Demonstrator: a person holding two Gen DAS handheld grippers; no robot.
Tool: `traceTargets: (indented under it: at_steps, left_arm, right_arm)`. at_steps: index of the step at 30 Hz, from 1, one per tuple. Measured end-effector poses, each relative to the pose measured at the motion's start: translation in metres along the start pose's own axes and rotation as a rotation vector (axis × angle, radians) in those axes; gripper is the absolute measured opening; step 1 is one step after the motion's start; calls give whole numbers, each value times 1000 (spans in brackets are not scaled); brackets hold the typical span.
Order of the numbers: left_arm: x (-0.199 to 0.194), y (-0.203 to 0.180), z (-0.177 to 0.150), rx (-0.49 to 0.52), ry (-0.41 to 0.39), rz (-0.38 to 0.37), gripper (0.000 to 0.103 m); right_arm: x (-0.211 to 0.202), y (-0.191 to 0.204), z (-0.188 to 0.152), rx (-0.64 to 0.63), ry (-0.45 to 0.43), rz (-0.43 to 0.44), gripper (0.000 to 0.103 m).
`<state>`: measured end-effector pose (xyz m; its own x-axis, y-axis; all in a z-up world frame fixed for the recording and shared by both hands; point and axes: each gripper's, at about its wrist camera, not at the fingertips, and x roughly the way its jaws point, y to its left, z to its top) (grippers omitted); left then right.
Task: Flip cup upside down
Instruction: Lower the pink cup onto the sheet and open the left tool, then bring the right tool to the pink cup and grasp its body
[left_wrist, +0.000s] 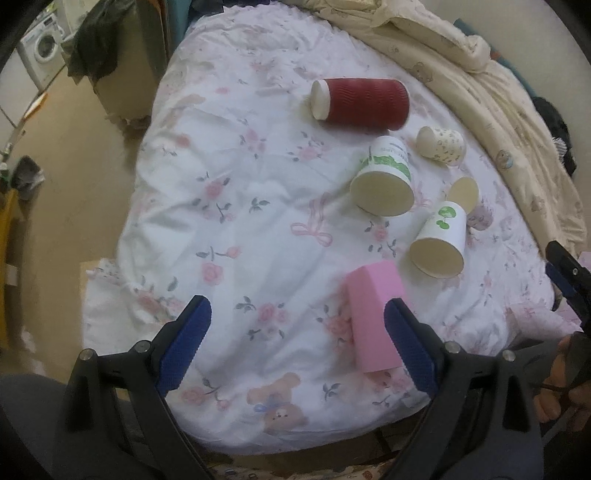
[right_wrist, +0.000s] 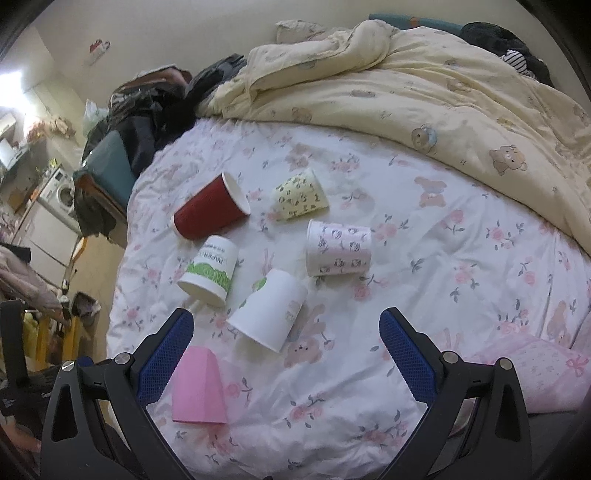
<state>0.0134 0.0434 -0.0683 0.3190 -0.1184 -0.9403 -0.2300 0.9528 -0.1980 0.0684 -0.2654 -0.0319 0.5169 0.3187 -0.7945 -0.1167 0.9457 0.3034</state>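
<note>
Covering one bed (right_wrist: 424, 258): floral sheet, one cream quilt (right_wrist: 443, 96) heaped along far side. Lying sideways mid-sheet, six cups: one red cup (right_wrist: 210, 212), two white-green cups (right_wrist: 210, 271) (right_wrist: 269, 314), one pink cup (right_wrist: 199, 387) nearest, one pink-patterned cup (right_wrist: 338, 247), one yellow-patterned cup (right_wrist: 301, 194). Hovering above, empty, two: left gripper (left_wrist: 295, 343) spread wide, right gripper (right_wrist: 286, 354) likewise.

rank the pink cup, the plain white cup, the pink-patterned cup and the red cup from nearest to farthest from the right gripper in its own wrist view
1. pink cup, beside the left finger
2. plain white cup, ahead, centre-left
3. pink-patterned cup, farther ahead
4. red cup, far left
</note>
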Motion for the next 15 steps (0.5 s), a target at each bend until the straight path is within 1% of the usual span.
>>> traceTargets:
  at_steps: [3,6,8,9,11,12,13,14,15]
  left_arm:
    - [4,1,-3,-25,-1,-12,93]
    - [-4,-4,-1,-14,-42,-15,93]
    - [-7,-3,0,-20,-63,-7,93]
    - [-7,-1,1,-29,-65,-8,94]
    - [-7,8,3,-74,-61,-30,96]
    - [-6,12,4,-102,-53,-54,96]
    - [-5,17,4,-131,-41,-77,97]
    - [-3,20,5,-152,-31,-75,97]
    - [-2,23,5,-163,-32,-49,97]
  right_arm:
    - [4,3,-2,-15,13,4,103]
    - [10,8,-5,-44,40,10,103]
    - [14,15,-7,-76,82,66,102]
    - [14,18,-8,-88,95,79,101]
    - [20,28,-8,-134,158,132,98]
    - [24,34,-7,-148,195,159,91]
    - [31,41,-7,-147,241,183,88]
    - [41,46,-6,-140,307,218,87]
    - [50,52,-6,-132,369,253,86]
